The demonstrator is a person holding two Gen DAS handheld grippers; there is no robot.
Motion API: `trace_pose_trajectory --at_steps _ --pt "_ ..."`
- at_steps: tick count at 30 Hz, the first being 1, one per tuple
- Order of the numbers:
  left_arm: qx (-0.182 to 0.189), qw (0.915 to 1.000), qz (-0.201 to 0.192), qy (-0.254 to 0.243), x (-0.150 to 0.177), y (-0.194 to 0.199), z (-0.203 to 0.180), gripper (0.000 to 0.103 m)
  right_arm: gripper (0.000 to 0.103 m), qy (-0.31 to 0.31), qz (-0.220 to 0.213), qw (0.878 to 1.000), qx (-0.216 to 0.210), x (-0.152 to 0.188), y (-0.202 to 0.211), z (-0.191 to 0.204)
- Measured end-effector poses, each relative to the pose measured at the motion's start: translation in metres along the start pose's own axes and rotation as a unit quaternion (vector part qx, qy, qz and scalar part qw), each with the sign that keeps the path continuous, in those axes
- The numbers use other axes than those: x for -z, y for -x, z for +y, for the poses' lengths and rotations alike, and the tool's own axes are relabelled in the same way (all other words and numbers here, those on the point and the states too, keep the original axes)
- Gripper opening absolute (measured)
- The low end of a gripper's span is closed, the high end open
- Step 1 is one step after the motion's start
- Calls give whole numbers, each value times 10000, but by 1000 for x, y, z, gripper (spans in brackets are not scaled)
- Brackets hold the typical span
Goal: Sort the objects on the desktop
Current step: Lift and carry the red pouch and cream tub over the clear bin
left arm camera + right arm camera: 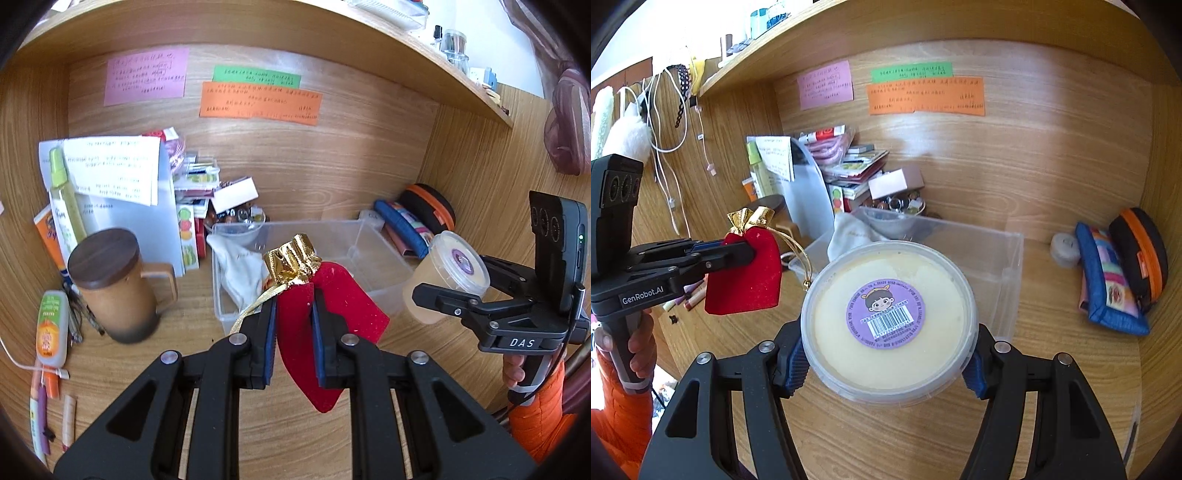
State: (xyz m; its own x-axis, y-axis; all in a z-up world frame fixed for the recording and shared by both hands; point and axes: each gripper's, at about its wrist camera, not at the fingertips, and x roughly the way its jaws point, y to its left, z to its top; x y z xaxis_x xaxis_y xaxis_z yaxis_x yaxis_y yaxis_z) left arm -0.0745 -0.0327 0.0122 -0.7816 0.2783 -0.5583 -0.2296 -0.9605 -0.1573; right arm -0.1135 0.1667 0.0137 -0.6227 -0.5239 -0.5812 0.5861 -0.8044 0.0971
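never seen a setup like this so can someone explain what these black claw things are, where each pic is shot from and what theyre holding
The black claws are hand-held two-finger grippers, one in each of a person's hands, and each carries a wide-angle camera looking along its fingers. One picture comes from the left gripper, which is shut on a red pouch with a gold top. The other comes from the right gripper, clamped around a round lidded tub bearing a purple sticker. Each gripper also shows at the edge of the other's picture. Both items are lifted over a wooden desk. On it sit a clear plastic bin, a lidded mug, papers and small cases.
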Motion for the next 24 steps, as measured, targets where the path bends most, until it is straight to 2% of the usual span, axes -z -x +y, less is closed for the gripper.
trace_pose_trajectory --at_steps 13,24 --pt "-9 9997 -218 -73 -34 -11 4 16 62 16 -72 10000 52 -27 -10 -16" --pt "-77 9999 -101 -62 -50 -42 16 16 62 11 -64 9998 199 -47 -28 -29"
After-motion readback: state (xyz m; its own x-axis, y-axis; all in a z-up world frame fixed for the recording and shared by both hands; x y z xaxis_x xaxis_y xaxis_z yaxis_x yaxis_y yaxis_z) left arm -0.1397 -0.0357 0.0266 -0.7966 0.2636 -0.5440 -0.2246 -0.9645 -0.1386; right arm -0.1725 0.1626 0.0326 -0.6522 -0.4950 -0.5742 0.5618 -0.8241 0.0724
